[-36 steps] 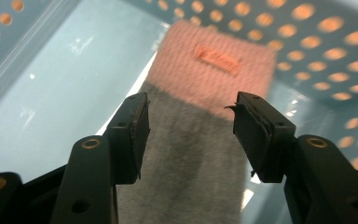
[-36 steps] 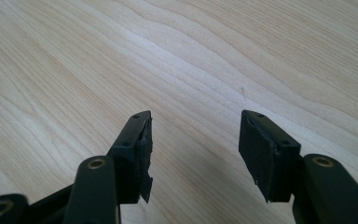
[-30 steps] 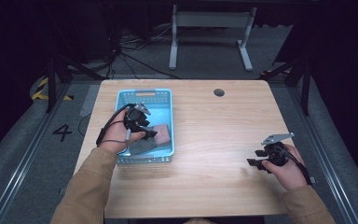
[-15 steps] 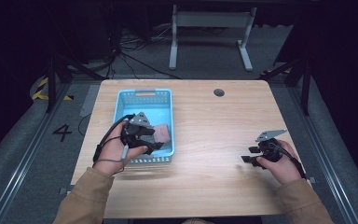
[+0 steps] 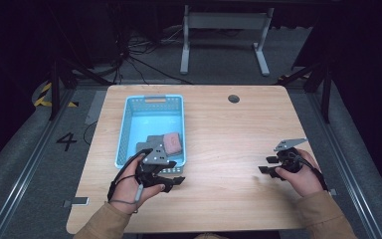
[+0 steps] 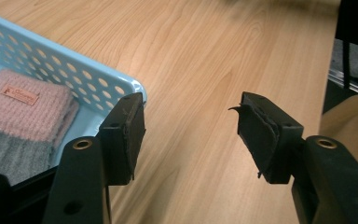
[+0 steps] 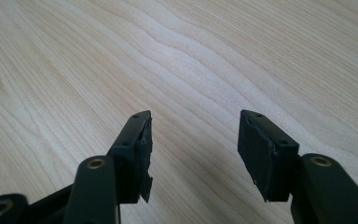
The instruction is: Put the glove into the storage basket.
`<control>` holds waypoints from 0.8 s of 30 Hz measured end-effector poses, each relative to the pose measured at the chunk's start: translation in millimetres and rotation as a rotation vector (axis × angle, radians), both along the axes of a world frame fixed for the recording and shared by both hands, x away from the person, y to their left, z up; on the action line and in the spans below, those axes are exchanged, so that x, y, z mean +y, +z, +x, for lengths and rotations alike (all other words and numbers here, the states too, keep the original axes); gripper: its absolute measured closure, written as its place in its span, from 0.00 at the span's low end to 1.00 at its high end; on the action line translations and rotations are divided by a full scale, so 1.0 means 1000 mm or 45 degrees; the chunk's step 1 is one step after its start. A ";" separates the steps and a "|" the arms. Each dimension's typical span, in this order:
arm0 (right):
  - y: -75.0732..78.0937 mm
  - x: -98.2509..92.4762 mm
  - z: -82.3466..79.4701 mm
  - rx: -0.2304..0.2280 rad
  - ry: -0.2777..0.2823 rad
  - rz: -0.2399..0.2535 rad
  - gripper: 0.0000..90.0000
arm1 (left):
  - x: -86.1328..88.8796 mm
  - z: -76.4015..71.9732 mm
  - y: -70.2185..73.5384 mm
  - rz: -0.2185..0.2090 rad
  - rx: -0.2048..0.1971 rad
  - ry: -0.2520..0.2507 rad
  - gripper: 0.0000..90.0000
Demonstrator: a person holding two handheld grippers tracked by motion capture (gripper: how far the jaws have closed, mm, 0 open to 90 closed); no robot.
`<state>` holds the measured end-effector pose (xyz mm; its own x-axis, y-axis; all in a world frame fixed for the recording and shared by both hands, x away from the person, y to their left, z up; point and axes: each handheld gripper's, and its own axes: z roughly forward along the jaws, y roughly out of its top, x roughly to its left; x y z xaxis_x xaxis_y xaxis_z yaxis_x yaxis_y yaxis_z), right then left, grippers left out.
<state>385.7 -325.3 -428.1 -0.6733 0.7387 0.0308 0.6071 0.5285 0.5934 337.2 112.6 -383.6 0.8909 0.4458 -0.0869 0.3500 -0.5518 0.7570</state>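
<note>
The pink-and-grey knitted cloth [image 5: 171, 142] lies in the blue basket [image 5: 151, 102] near the surface's left edge. The left gripper [image 5: 171, 180], jaws spread and empty, sits just outside the basket's near corner; the right gripper [image 5: 268, 166] (also spread, empty) rests near the right edge. Placing looks finished; next probably calls for parking both hands.

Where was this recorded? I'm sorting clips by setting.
Probably a lab or data-collection workspace: a bare wooden table on grey carpet with a floor marking "4", loose cables behind, and a person holding handheld grippers.
</note>
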 end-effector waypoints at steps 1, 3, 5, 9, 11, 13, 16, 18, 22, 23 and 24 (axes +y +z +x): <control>0.000 0.000 0.000 0.000 -0.001 -0.002 0.51 | 0.000 -0.001 -0.005 0.007 -0.005 0.011 0.47; 0.000 0.000 0.000 -0.002 -0.003 -0.002 0.50 | 0.000 -0.003 -0.013 -0.006 0.004 0.034 0.47; -0.001 -0.001 0.001 0.004 -0.001 -0.002 0.50 | 0.000 -0.005 -0.021 -0.019 0.013 0.048 0.47; -0.004 -0.003 0.001 0.013 -0.009 -0.010 0.50 | -0.002 -0.011 -0.032 -0.015 0.013 0.060 0.46; -0.005 -0.002 0.001 0.018 -0.009 -0.012 0.50 | -0.002 -0.013 -0.040 -0.011 0.037 0.064 0.46; -0.006 -0.001 0.001 0.019 -0.007 -0.012 0.50 | -0.003 -0.014 -0.047 -0.003 0.037 0.075 0.46; -0.006 0.001 0.002 0.011 0.011 -0.011 0.50 | -0.005 -0.017 -0.060 -0.053 0.026 0.107 0.47; -0.006 0.001 0.002 0.007 0.015 -0.012 0.50 | -0.007 -0.018 -0.069 -0.076 0.035 0.132 0.46; -0.009 0.001 0.003 0.001 0.025 -0.017 0.50 | -0.011 -0.017 -0.079 -0.022 0.023 0.120 0.46; -0.010 0.001 0.003 0.000 0.028 -0.020 0.50 | -0.012 -0.017 -0.081 -0.013 0.031 0.122 0.46; -0.011 0.001 0.004 0.001 0.028 -0.021 0.50 | -0.013 -0.016 -0.084 -0.002 0.038 0.124 0.46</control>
